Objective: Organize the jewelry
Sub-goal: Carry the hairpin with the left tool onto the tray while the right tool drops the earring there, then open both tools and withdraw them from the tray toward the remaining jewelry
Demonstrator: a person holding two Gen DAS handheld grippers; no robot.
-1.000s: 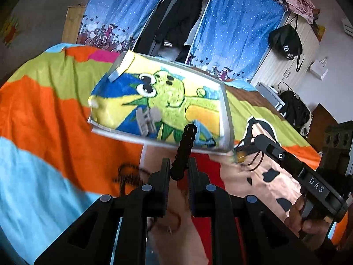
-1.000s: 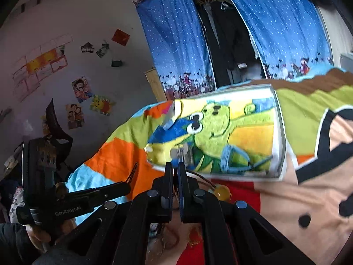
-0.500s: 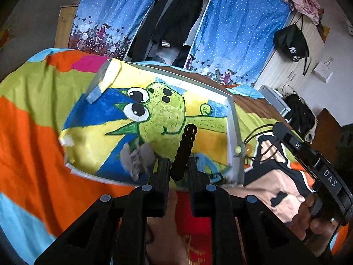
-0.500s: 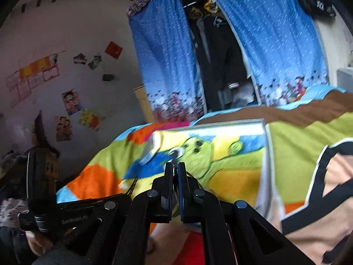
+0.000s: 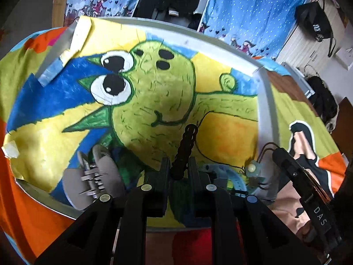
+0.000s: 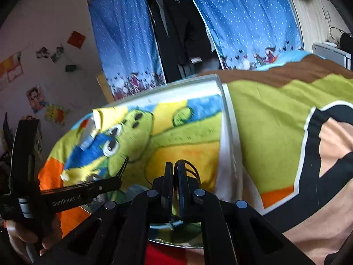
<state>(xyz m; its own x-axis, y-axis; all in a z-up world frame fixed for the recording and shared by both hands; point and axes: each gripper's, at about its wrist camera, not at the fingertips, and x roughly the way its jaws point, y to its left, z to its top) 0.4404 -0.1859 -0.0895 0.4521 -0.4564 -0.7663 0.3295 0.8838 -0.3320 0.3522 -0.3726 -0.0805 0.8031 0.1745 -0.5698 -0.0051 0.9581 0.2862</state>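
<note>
Left gripper [image 5: 178,165] clamps a black beaded bracelet [image 5: 186,148]; right gripper [image 6: 175,176] pinches a thin black cord [image 6: 192,167]. Lower both gently near the tray's [image 5: 264,101] front edge, clear of the grey hair claw [image 5: 94,176].

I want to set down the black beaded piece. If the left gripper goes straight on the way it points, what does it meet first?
Most likely the painted tray: the left gripper, shut on the black beaded piece, points at the yellow-orange patch beside the green cartoon creature. The beads would probably touch first. Depth is unclear through the fisheye.
</note>
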